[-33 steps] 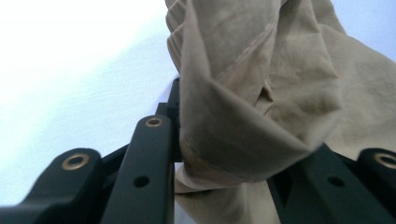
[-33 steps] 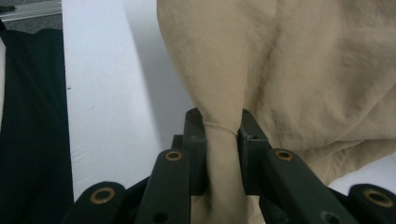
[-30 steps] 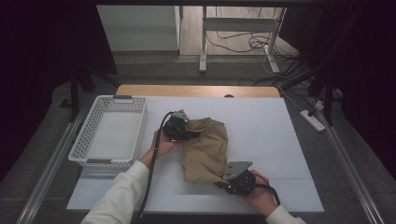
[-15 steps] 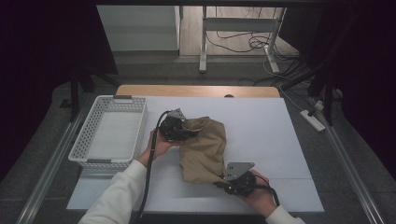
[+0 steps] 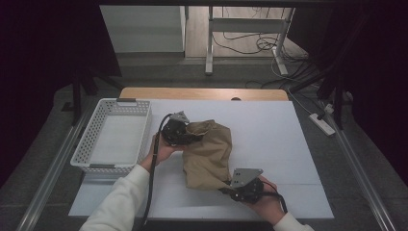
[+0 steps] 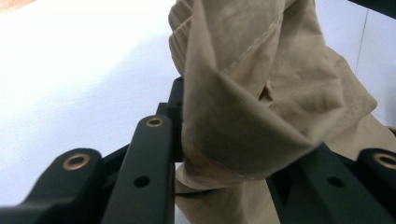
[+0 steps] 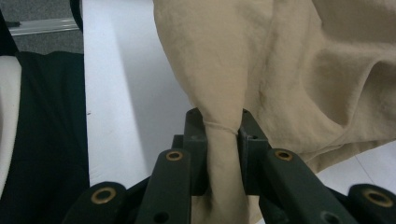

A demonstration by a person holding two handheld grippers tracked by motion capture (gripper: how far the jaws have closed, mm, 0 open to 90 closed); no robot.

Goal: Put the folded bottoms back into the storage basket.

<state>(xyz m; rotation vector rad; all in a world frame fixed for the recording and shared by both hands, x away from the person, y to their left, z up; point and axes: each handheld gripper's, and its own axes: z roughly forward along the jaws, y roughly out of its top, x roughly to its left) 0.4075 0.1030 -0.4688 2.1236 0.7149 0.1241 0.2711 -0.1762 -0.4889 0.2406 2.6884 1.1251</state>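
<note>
White table top in a dark room, white mesh basket at its left, nothing seen inside. The tan garment lies bunched mid-table, just right of the basket. Left gripper is clamped on a hem fold at the far end; right gripper pinches a gathered edge at the near end. Judgement: both grips secured, folding partly done, garment not yet flat or in the basket.

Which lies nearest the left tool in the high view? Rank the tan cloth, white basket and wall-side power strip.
1. Tan crumpled cloth: gripped by the left tool.
2. White plastic mesh basket: just to its left.
3. White power strip: on the floor, far right.
</note>
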